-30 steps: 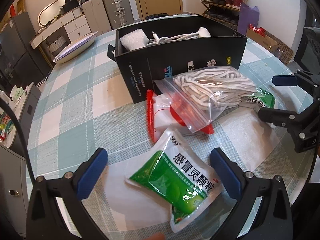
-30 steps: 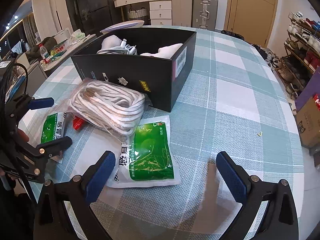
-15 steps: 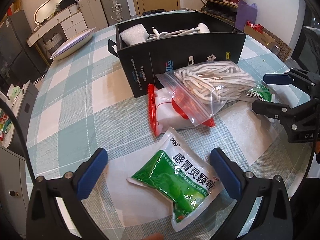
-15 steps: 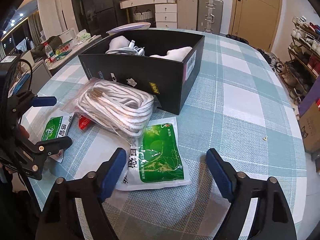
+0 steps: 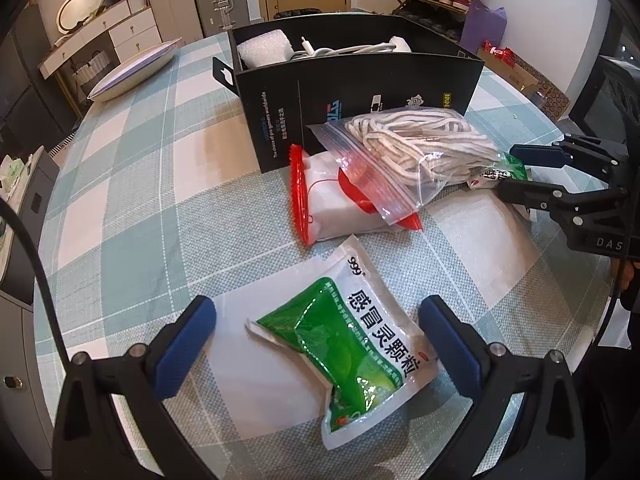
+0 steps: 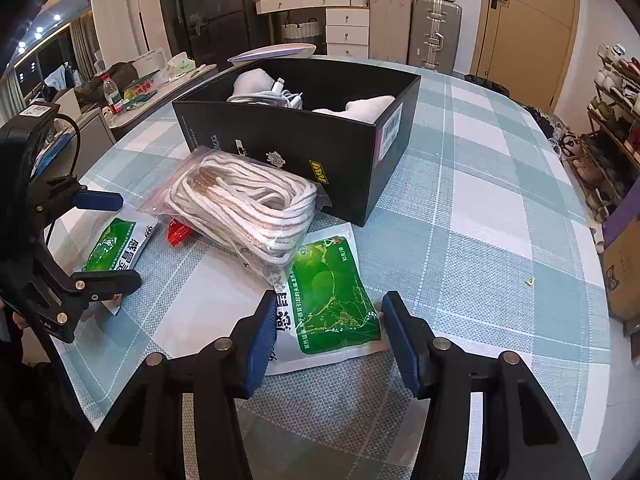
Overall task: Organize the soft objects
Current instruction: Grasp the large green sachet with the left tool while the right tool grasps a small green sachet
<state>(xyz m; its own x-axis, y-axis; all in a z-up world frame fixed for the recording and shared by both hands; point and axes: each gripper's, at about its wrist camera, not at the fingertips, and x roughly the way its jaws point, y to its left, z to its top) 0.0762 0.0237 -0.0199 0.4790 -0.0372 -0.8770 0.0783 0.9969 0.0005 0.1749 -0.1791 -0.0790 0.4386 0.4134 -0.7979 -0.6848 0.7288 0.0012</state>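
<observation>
My left gripper [image 5: 316,312] hovers open over a green and white sachet [image 5: 352,344] lying flat on the checked tablecloth, one finger on each side of it. My right gripper [image 6: 328,312] is closing around a second green sachet [image 6: 332,300]. Its blue pads [image 6: 262,340] stand at the sachet's edges, and the sachet still lies flat and uncrumpled. A zip bag of white rope [image 6: 248,204] rests partly on that sachet and on a red-edged white pack [image 5: 332,208]. Behind them stands the open black box [image 6: 304,148], holding a cable and white soft items.
A shallow white dish [image 5: 128,70] sits at the far left of the round table [image 6: 500,220]. Suitcases, drawers and a shoe rack line the room beyond. A small yellow scrap [image 6: 530,281] lies on the cloth to the right.
The right gripper's jaws have narrowed from wide open to just the width of the green sachet. The left gripper has stayed open over its sachet, tilting slightly.
</observation>
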